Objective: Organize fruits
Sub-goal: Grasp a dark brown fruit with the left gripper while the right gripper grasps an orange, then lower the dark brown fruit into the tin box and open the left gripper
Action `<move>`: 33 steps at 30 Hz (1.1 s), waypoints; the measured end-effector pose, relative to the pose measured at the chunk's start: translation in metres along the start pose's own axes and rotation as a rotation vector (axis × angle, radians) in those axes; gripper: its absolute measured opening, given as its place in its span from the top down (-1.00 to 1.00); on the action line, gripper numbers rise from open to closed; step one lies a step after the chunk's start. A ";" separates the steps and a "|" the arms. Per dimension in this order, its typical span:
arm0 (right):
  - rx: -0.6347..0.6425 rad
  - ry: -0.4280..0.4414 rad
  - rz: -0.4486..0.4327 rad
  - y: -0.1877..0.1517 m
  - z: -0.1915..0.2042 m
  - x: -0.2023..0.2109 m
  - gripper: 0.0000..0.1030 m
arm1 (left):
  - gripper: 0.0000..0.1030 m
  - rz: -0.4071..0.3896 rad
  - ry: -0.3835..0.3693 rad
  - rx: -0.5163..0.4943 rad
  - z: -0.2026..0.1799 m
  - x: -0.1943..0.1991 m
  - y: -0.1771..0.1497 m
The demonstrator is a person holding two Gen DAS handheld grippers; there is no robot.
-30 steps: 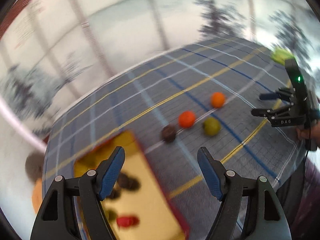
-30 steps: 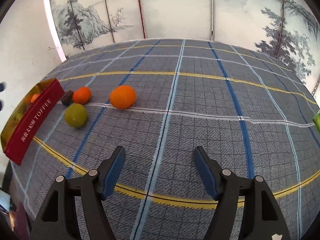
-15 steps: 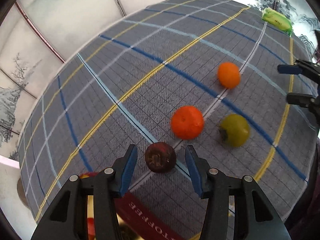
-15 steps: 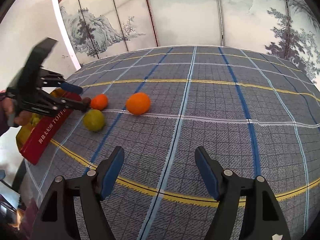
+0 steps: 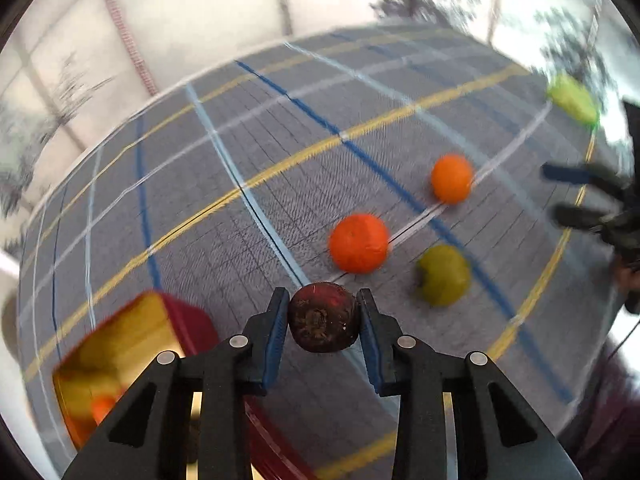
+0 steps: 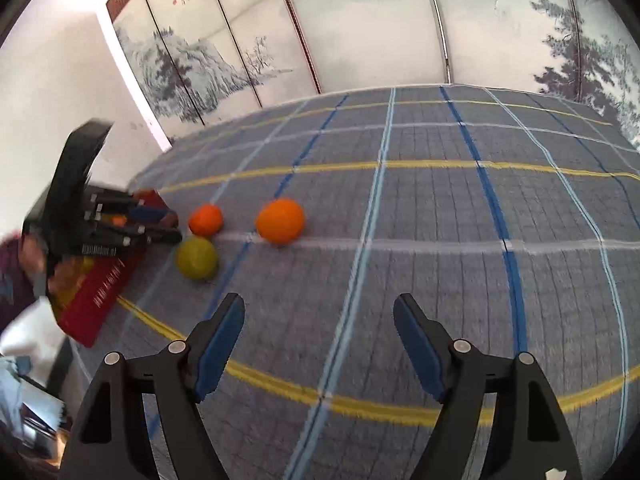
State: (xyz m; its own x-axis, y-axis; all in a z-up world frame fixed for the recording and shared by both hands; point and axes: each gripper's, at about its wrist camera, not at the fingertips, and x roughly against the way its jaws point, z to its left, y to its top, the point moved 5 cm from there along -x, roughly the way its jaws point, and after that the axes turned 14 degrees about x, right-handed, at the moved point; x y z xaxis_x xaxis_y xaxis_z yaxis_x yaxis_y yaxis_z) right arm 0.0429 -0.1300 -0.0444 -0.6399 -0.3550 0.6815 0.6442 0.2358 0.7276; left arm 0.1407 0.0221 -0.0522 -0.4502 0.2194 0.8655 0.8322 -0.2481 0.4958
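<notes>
Jaws of our left gripper (image 5: 323, 322) have just been closing and now pinch the dark fruit (image 5: 322, 317), bottom centre.
Small, light, firm; we hold its widest middle, while our right gripper (image 6: 319, 338) gapes empty.

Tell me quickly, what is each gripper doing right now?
Left gripper: just closed on the dark brown fruit.
Right gripper: open, holding nothing.

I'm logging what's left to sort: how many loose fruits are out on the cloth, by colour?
Orange: 2, orange fruit and a second one.
Green: 1, green fruit.
Dark red-brown: 1, dark fruit, gripped by the left hand-held gripper.
Total: 4
</notes>
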 end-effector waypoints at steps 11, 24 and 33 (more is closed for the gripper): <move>0.145 0.007 0.045 0.053 0.022 -0.057 -0.39 | 0.31 -0.116 -0.018 0.251 -0.016 0.091 -0.033; 0.145 -0.055 0.087 0.044 0.016 -0.068 0.33 | 0.31 -0.238 0.197 0.338 0.010 0.136 -0.081; -0.002 -0.145 0.079 0.022 -0.023 -0.040 0.33 | 0.31 -0.258 0.297 0.350 0.027 0.140 -0.107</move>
State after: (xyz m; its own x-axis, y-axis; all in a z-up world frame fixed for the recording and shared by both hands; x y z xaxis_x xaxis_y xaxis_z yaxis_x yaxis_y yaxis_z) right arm 0.0921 -0.1311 -0.0578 -0.6404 -0.2013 0.7411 0.6959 0.2560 0.6709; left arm -0.0027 0.1051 0.0133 -0.6847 -0.0574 0.7265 0.7178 0.1199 0.6859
